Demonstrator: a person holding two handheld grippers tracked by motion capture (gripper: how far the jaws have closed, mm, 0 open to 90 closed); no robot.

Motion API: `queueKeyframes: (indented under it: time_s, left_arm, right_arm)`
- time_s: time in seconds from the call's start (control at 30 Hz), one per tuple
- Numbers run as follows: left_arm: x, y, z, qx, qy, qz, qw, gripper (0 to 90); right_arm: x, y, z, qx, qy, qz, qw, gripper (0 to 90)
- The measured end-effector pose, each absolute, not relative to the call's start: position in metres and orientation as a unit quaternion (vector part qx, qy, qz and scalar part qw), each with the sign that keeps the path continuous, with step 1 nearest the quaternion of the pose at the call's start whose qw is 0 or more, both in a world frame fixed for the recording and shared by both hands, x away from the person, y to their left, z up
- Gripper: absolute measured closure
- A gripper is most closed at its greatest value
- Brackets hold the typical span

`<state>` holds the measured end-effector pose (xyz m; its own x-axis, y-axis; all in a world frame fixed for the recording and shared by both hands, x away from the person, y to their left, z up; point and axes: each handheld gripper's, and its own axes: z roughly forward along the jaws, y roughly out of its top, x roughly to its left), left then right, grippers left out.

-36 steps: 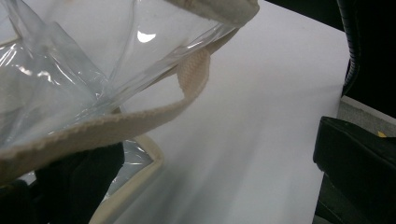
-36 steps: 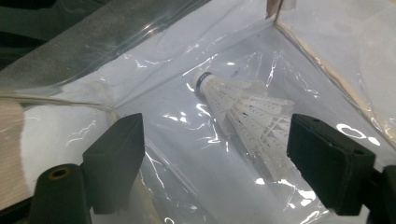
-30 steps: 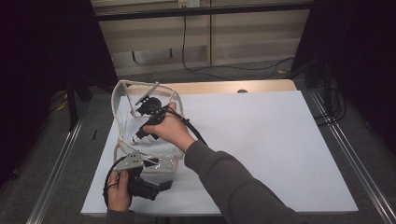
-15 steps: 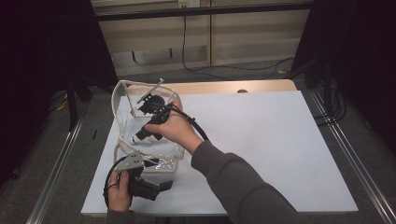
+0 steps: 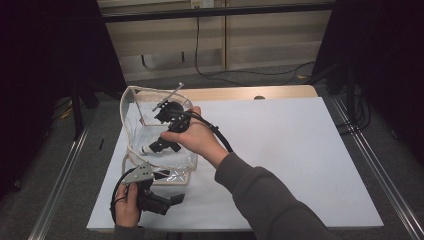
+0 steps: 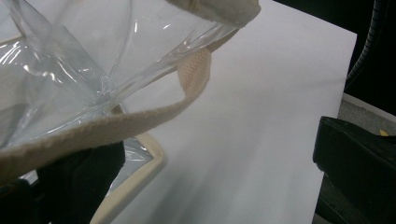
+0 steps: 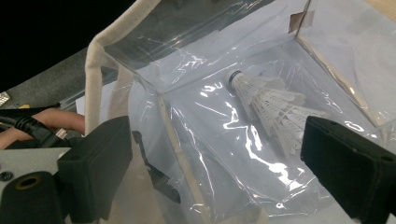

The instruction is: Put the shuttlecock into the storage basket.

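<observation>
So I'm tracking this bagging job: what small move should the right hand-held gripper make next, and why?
Probably lift the right hand-held gripper up out of the clear bag. Its jaws have just been opening and hold nothing, the shuttlecock lies inside, and the left hand-held gripper is at the bag's near edge.

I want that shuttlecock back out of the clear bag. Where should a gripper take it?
Take the shuttlecock by its rounded cork tip, coming down through the bag's open top. It lies on its side, and the feather skirt looks too fragile to pinch.
</observation>
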<state>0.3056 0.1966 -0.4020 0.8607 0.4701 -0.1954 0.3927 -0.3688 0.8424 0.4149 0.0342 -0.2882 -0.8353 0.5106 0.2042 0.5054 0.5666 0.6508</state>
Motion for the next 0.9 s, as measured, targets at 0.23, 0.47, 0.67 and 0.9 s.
queueKeyframes:
  time_s: [0.23,0.47,0.67,0.9]
  left_arm:
    - [0.306,0.196,-0.402,0.827,0.260,0.039,0.497,2.3]
    - [0.306,0.197,-0.403,0.828,0.259,0.041,0.495,2.6]
    - [0.306,0.198,-0.403,0.827,0.262,0.041,0.495,2.5]
    - [0.305,0.198,-0.403,0.827,0.262,0.041,0.495,2.6]
  right_arm:
    - [0.411,0.023,-0.288,0.278,0.885,0.374,-0.005,6.2]
    - [0.406,0.009,-0.282,0.265,0.881,0.393,-0.018,5.6]
    - [0.402,-0.003,-0.280,0.255,0.881,0.399,-0.018,5.2]
    - [0.396,-0.020,-0.277,0.248,0.881,0.402,-0.016,5.3]
